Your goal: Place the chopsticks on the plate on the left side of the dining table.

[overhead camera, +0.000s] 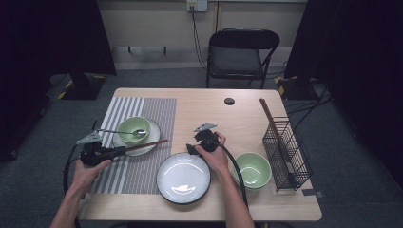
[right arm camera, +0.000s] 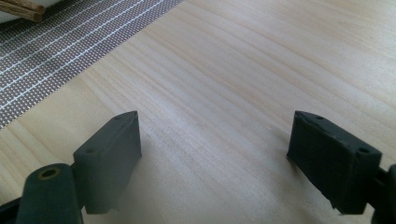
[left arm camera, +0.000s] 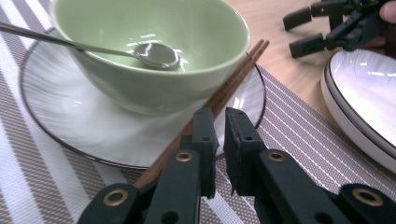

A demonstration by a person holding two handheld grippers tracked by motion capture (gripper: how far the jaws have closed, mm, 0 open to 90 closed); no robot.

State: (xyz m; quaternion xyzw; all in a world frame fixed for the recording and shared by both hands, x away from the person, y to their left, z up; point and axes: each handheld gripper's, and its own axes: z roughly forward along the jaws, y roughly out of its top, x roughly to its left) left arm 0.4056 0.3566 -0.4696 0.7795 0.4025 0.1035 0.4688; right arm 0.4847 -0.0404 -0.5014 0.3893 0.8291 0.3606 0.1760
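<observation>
On the striped mat (overhead camera: 142,142) at the table's (overhead camera: 214,114) left side, a saucer (overhead camera: 153,135) carries a green bowl (overhead camera: 130,127) with a spoon (overhead camera: 124,132) lying in it, its handle sticking out over the rim toward the left. A pair of brown chopsticks (overhead camera: 147,145) lies across the saucer's near edge, just beside the bowl, tips pointing right.

In the high view the left gripper (overhead camera: 119,151) reaches level from the left along the mat toward the chopsticks' near end. In the left gripper view (left arm camera: 218,135) its jaws stand almost together, with a thin slit between them; the chopsticks (left arm camera: 224,91) run in under the left jaw, and whether the pads press on them cannot be told from here.

Right of the mat, the right gripper (overhead camera: 192,148) rests in a hand (overhead camera: 214,154) at the far edge of a white plate (overhead camera: 183,178), which sits on bare wood near the table's front. Its jaws are spread wide with nothing between them; the right gripper view (right arm camera: 215,158) shows them over plain wood, the mat's corner (right arm camera: 70,42) and the chopstick tips (right arm camera: 21,10) at upper left.

Further right stands a second green bowl (overhead camera: 252,170), and just beside it a black wire rack (overhead camera: 287,152) holding another pair of chopsticks (overhead camera: 268,118) that leans up out of its far end. A black folding chair (overhead camera: 240,52) stands beyond the table.
</observation>
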